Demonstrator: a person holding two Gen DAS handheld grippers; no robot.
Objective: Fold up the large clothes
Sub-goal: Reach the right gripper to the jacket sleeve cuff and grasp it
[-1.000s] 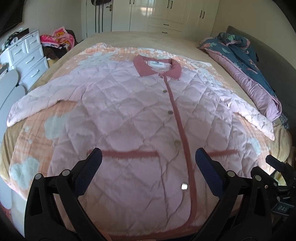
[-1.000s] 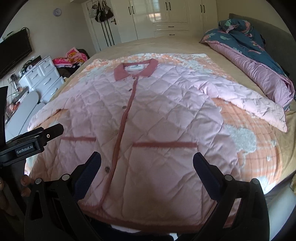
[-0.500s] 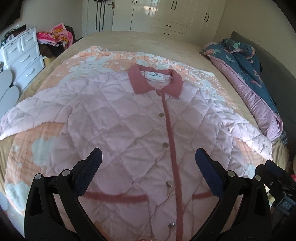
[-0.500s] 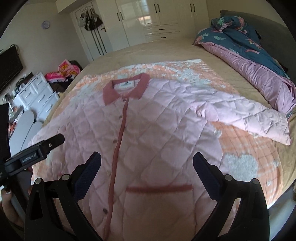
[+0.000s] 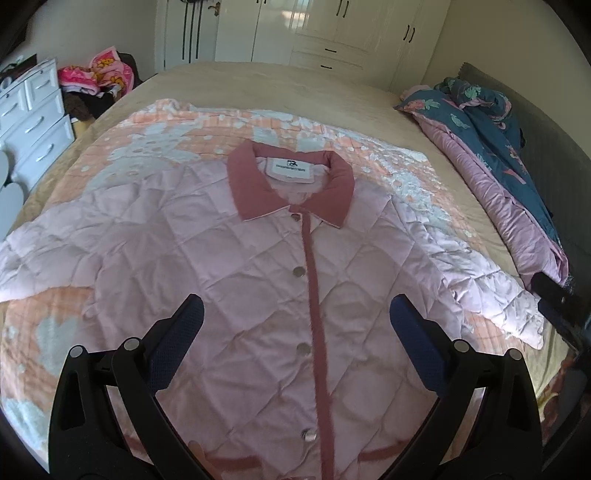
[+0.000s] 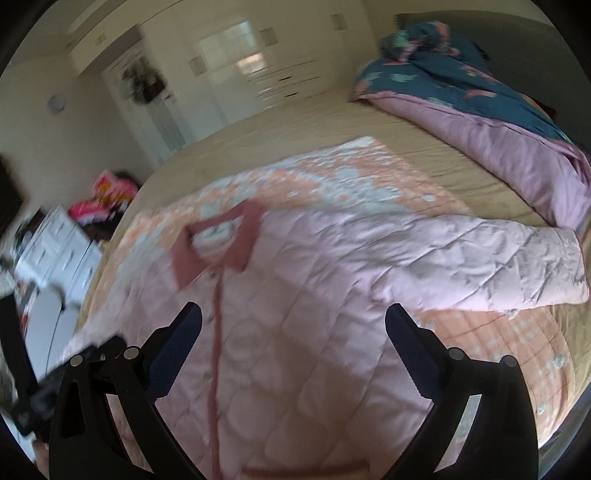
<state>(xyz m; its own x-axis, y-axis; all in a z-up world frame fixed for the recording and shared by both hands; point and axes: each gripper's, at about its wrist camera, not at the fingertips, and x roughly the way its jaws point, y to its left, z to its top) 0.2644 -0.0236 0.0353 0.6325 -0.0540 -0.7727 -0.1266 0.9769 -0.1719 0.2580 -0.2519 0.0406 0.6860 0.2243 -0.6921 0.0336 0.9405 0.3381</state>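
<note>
A pale pink quilted jacket (image 5: 258, 280) lies flat on the bed, front up, buttoned along a dusty-rose placket, its rose collar (image 5: 291, 184) toward the far side and both sleeves spread out. My left gripper (image 5: 295, 314) hovers open above the jacket's chest, nothing between its fingers. In the blurred right wrist view the same jacket (image 6: 314, 314) fills the foreground, with its right sleeve (image 6: 480, 266) stretched toward the bed's right edge. My right gripper (image 6: 293, 321) hangs open over the chest, to the right of the placket, holding nothing.
The jacket rests on an orange and white patterned blanket (image 5: 166, 140) over a tan bed. A rolled teal and pink duvet (image 5: 509, 177) lies along the right side. White drawers (image 5: 33, 122) stand at the left, wardrobes (image 5: 332, 33) behind.
Both grippers have moved forward from the hem toward the collar. The right wrist view has swung right toward the sleeve and is now blurred. Both grippers stay open.
</note>
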